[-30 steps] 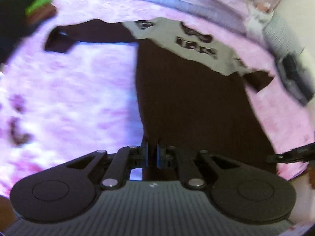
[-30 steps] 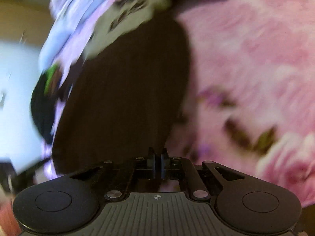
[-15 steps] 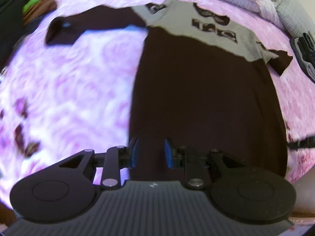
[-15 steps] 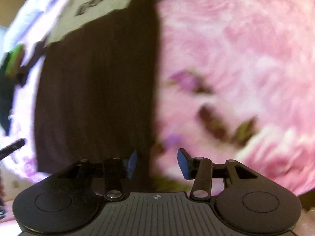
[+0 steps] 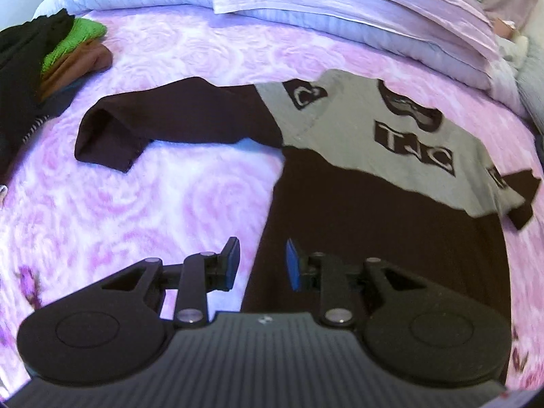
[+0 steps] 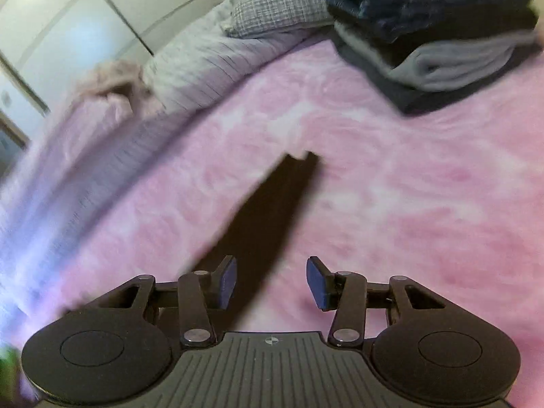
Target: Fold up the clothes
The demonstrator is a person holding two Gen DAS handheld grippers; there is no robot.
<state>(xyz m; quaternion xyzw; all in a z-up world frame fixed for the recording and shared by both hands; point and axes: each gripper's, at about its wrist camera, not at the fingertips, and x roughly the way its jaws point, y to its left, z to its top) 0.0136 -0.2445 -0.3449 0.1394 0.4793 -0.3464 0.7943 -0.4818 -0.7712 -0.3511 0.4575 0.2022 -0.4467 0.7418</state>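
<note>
A dark brown long-sleeved shirt [image 5: 374, 238] with a grey printed chest panel [image 5: 374, 136] lies spread flat on the pink bed cover [image 5: 136, 204]. Its left sleeve [image 5: 163, 122] stretches out toward the left. My left gripper [image 5: 260, 260] is open, hovering over the shirt's lower left edge with nothing between its fingers. In the right wrist view my right gripper [image 6: 270, 278] is open too, above a dark sleeve [image 6: 275, 210] that runs away from it across the pink cover.
A pile of black, green and brown clothes [image 5: 51, 54] sits at the far left. Pale pillows [image 5: 340, 10] line the head of the bed. A stack of folded dark and grey garments [image 6: 442, 34] and a checked cushion [image 6: 275, 3] lie at the right side.
Both grippers were shut at the shirt's bottom hem, then opened and let go. The left one rose back; the right one swung away toward the right sleeve and the folded stack.
</note>
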